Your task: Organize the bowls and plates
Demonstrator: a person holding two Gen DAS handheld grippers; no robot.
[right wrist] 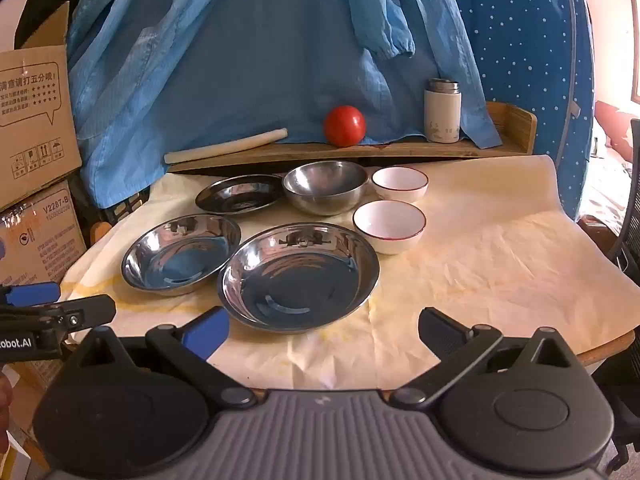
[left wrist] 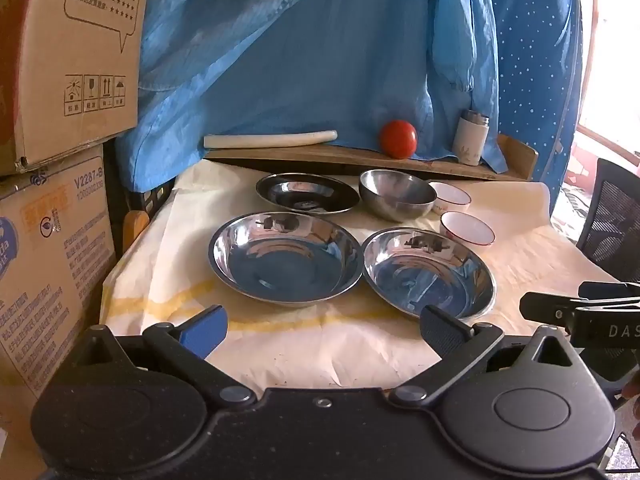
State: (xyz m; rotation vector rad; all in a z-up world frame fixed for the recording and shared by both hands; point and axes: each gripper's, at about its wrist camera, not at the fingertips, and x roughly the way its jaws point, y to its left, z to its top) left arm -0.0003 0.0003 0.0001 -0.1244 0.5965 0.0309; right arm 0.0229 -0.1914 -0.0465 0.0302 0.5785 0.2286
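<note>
Both the left gripper (left wrist: 324, 330) and right gripper (right wrist: 324, 330) hover with jaws apart and empty near the unstacked steel plates (right wrist: 298, 276), ready to begin sorting.

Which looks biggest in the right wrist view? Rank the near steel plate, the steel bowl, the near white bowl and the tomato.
1. Near steel plate, though it lies closest to the camera.
2. Steel bowl.
3. Near white bowl.
4. Tomato, farthest back, so possibly understated.

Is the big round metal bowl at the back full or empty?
Empty. In the right wrist view the steel bowl stands upright, and its shiny inside shows only reflections, no food or water.
</note>
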